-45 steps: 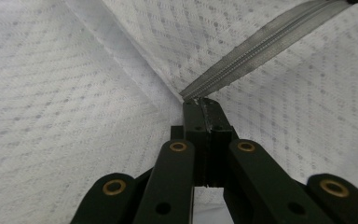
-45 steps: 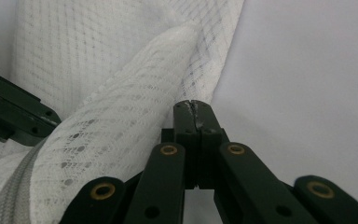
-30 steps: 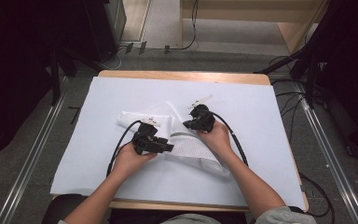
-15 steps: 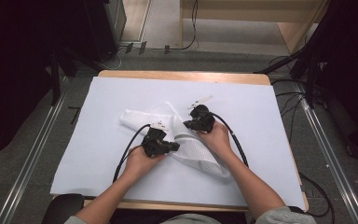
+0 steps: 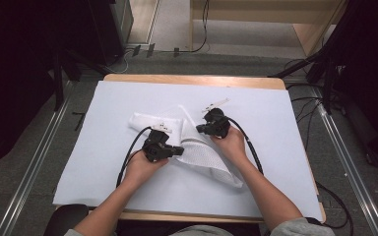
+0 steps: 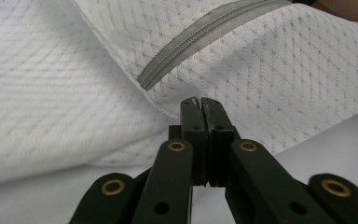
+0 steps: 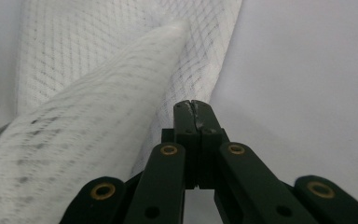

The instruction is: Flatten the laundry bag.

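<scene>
Pinching the white mesh zippered garment (image 5: 197, 147) mid-tabletop, the left hand-held gripper (image 6: 200, 100) and right hand-held gripper (image 7: 195, 105), both clenched on thin fabric edges, risk slipping off when pulled.

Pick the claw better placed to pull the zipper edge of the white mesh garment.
Left. The left claw, shut, sits at the white mesh garment beside its zipper; the right claw sits at a plain fold.
</scene>
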Motion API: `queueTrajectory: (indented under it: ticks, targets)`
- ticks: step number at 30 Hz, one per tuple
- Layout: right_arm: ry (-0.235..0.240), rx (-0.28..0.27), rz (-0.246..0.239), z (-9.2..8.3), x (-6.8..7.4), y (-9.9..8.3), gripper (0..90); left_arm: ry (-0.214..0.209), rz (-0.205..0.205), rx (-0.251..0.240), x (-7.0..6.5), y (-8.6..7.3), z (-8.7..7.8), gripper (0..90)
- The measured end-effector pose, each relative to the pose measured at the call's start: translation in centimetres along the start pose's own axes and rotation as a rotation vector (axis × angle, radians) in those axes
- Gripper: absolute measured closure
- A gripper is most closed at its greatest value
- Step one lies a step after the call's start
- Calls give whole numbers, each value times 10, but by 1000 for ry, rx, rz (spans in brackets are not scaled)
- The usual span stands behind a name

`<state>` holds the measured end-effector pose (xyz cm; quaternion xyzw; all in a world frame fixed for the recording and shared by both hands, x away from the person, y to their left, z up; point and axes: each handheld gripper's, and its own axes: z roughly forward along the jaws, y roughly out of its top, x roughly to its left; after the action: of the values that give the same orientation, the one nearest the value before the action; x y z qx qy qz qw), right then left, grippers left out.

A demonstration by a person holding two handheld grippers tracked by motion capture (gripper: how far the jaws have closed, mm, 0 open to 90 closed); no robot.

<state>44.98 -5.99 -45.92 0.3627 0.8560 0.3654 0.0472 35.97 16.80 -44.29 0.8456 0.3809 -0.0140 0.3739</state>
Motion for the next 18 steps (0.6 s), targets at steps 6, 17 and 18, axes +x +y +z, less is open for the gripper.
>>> queueTrajectory:
  ticks: [6,17,18]
  targets:
    - [-44,-17,29,-12,-13,-1,900,16,5,-6,2,1,-12,900]
    - [-84,-77,125,-38,-45,-9,900,28,-17,-18,19,-2,-37,900]
    - [-87,-79,126,-40,-47,-10,900,34,-18,-18,20,-2,-38,900]
